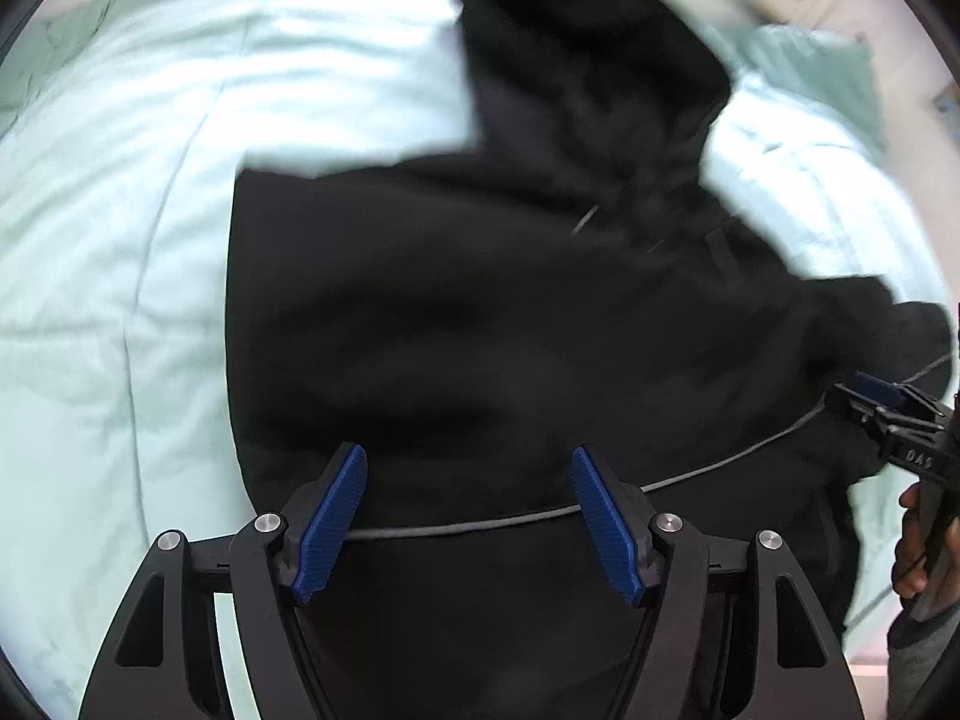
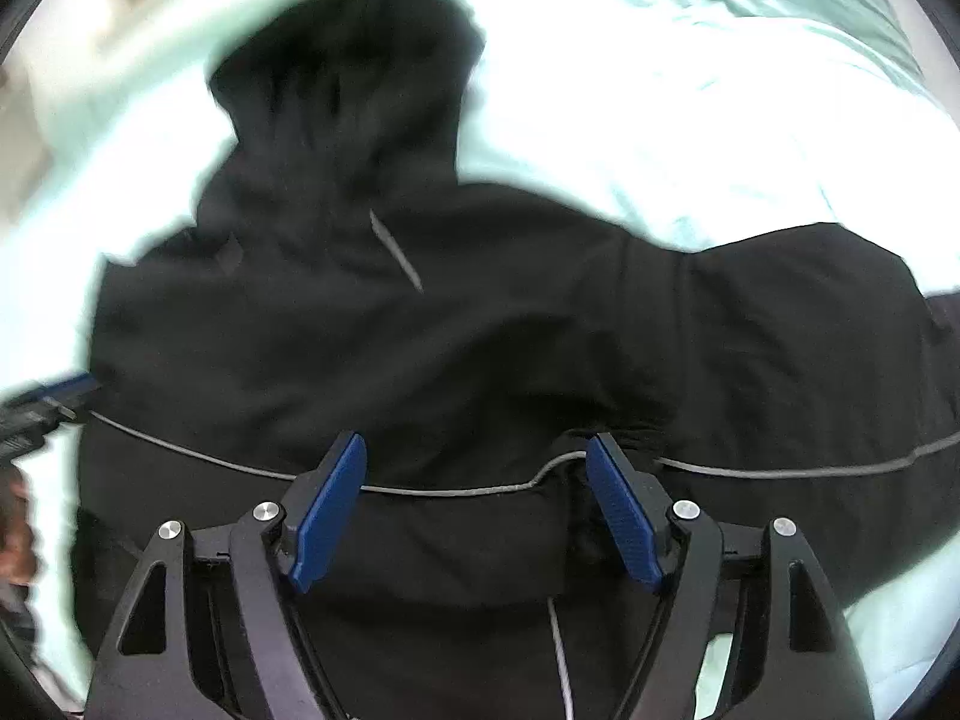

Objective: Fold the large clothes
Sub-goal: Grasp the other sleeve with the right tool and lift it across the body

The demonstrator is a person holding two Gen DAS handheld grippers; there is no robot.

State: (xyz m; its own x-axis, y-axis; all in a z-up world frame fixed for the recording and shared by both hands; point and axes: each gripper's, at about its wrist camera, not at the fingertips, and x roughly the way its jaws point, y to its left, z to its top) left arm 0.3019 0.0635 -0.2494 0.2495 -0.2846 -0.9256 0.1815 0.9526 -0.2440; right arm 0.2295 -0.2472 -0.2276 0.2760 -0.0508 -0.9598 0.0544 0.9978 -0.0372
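A black hooded jacket [image 1: 480,312] lies spread over a bed covered in pale mint-green bedding [image 1: 120,210], its hood [image 1: 588,60] pointing away from the cameras toward the far side of the bed and its body reaching back under both sets of tongs. In the left wrist view the left tongs [image 1: 468,519] hang just above the near part of the garment with their blue pads [image 1: 327,534] spread wide and nothing between them; a thin grey cord or piping line [image 1: 720,462] runs across the black fabric behind the pads. At the right edge of that view the right tongs [image 1: 870,396] show beside the jacket's edge, held by a hand [image 1: 918,552] — whether they touch the cloth there cannot be told. The right wrist view shows the right tongs [image 2: 477,513] likewise spread, empty, hovering over the jacket [image 2: 480,330], with a raised fold of black fabric just beside the right-hand pad [image 2: 624,516]. A sleeve [image 2: 810,312] stretches to the right across the bedding [image 2: 690,90], and a short pale strip [image 2: 396,249] lies below the hood [image 2: 342,78] near the neck. The left tongs [image 2: 60,390] appear at the left edge of this view, near the garment's side. Both views are blurred, so fine detail in the cloth is hard to read.
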